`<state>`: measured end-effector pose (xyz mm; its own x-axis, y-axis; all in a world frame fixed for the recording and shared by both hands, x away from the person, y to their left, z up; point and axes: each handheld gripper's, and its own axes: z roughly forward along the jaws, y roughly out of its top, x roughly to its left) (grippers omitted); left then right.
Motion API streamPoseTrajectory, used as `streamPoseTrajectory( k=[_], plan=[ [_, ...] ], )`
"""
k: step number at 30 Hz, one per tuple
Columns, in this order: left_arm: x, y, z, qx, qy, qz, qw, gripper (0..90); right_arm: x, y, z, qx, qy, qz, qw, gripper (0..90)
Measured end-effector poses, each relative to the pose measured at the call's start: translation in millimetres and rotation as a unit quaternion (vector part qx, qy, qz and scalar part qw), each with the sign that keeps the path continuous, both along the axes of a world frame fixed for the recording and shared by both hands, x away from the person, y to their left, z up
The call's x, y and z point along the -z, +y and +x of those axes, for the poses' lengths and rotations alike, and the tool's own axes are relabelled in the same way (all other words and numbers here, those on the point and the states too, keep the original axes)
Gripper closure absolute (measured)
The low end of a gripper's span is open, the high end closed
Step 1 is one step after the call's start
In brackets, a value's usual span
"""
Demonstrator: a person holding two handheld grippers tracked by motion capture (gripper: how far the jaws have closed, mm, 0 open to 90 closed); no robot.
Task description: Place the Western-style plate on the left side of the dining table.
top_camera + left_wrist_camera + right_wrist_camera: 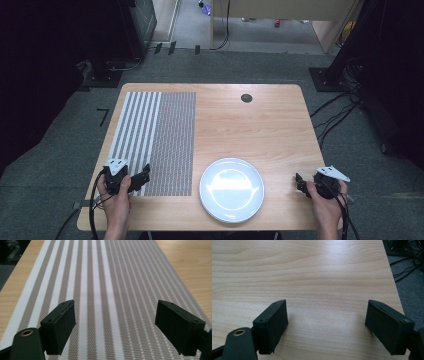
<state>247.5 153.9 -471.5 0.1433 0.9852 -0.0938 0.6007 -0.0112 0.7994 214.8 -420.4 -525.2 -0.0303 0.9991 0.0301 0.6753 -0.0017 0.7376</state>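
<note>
A striped placemat lies flat on the left half of the wooden table. Its left part has wide white and grey stripes, its right part fine ones. A round white plate sits near the front edge, right of the mat. My left gripper rests over the mat's front left corner, held by a hand. In the left gripper view the gripper stands open above the mat with nothing between the jaws. My right gripper is right of the plate, and it hangs open over bare wood.
A small dark round hole is set near the table's far edge. The table's right edge drops to grey floor with cables. Dark stands and equipment surround the table.
</note>
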Motion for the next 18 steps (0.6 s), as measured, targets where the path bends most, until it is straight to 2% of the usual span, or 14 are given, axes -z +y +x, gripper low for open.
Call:
streamPoseTrajectory(
  k=[5,10,18],
  plan=[
    [-4.8,-17.8,2.0,0.015,-0.007,-0.009,0.9998,17.0,0.0,0.2,-0.1,-0.002,0.0,0.0,1.0,17.8],
    [-0.6,-31.6,1.2,0.038,-0.007,-0.011,0.9992,17.0,0.0,0.7,-0.2,-0.009,0.0,0.0,1.0,17.8],
    [0.3,-50.0,-3.3,0.076,-0.01,-0.018,0.9969,17.0,-0.2,0.8,-0.1,-0.01,0.0,0.0,0.9999,17.8]
  ],
)
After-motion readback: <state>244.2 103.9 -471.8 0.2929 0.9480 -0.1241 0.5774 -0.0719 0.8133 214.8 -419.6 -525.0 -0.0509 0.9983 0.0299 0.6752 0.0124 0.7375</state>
